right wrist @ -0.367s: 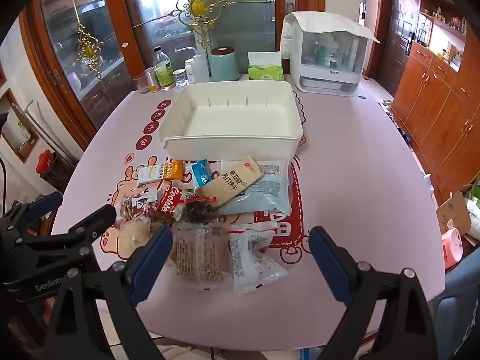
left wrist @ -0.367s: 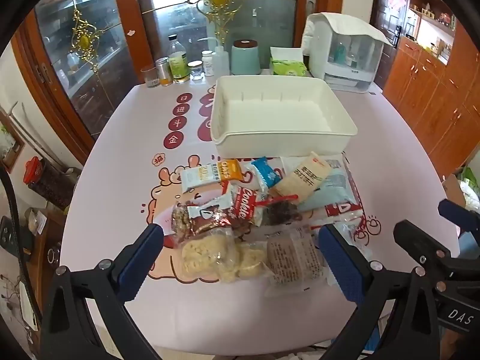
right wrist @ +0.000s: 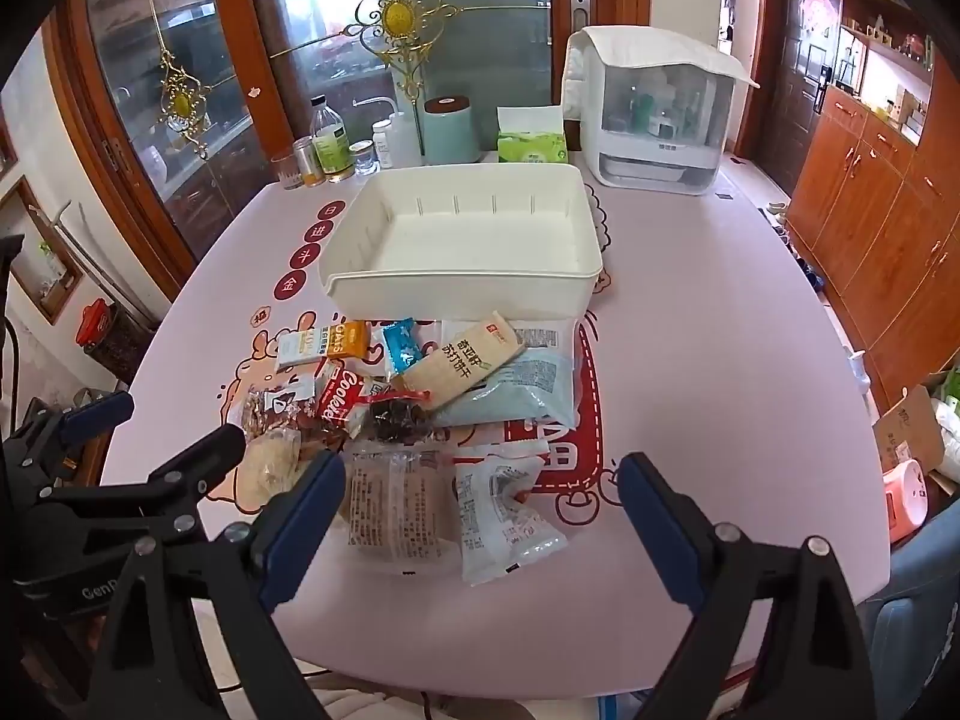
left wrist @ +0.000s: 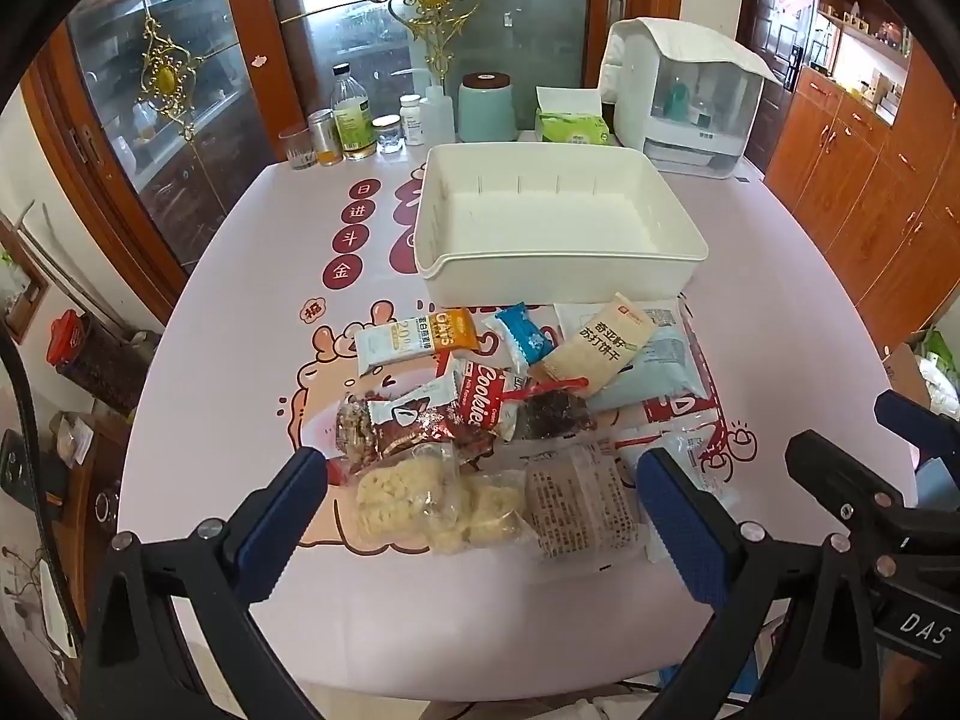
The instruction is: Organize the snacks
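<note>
Several wrapped snacks lie in a heap on the pink table: a pale rice-crisp pack (left wrist: 414, 498), a brown cake pack (left wrist: 579, 507), a red Cookies pack (left wrist: 480, 396), an orange oat bar (left wrist: 414, 339), a beige cracker pack (left wrist: 600, 345), a light blue bag (right wrist: 522, 387) and a white pack (right wrist: 504, 516). Behind them stands an empty white bin (left wrist: 558, 276) (right wrist: 462, 288). My left gripper (left wrist: 480, 516) hangs open above the near snacks, holding nothing. My right gripper (right wrist: 480, 516) is open too, over the brown and white packs. The right gripper's fingers (left wrist: 840, 468) show at the left view's right edge.
Bottles and jars (left wrist: 354, 120), a mint canister (left wrist: 487, 108), a tissue pack (left wrist: 573, 126) and a white covered appliance (left wrist: 684, 102) line the table's far edge. Wooden cabinets (right wrist: 870, 192) stand to the right. A cardboard box (right wrist: 912, 426) sits on the floor right.
</note>
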Available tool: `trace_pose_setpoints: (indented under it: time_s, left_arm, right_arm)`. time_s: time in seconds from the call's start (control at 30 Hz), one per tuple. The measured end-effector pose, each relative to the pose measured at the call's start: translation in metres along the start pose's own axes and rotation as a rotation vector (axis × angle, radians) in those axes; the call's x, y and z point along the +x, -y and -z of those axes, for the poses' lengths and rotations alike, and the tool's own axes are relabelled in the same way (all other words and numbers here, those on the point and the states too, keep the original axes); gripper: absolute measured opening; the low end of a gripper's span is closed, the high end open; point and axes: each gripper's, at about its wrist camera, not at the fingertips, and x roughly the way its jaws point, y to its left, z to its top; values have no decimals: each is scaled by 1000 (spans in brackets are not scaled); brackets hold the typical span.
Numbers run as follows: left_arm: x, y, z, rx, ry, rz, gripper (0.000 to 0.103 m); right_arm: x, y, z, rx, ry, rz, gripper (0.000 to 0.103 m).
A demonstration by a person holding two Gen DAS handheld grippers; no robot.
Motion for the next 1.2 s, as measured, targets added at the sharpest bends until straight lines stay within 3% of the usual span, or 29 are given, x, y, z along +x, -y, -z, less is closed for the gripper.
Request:
trace_pose_setpoints:
  time_s: [1.2]
  left_arm:
    - [-7,1,-5,-4,17,5,100]
  right_arm:
    - [-9,-2,2,-9,29,-21,93]
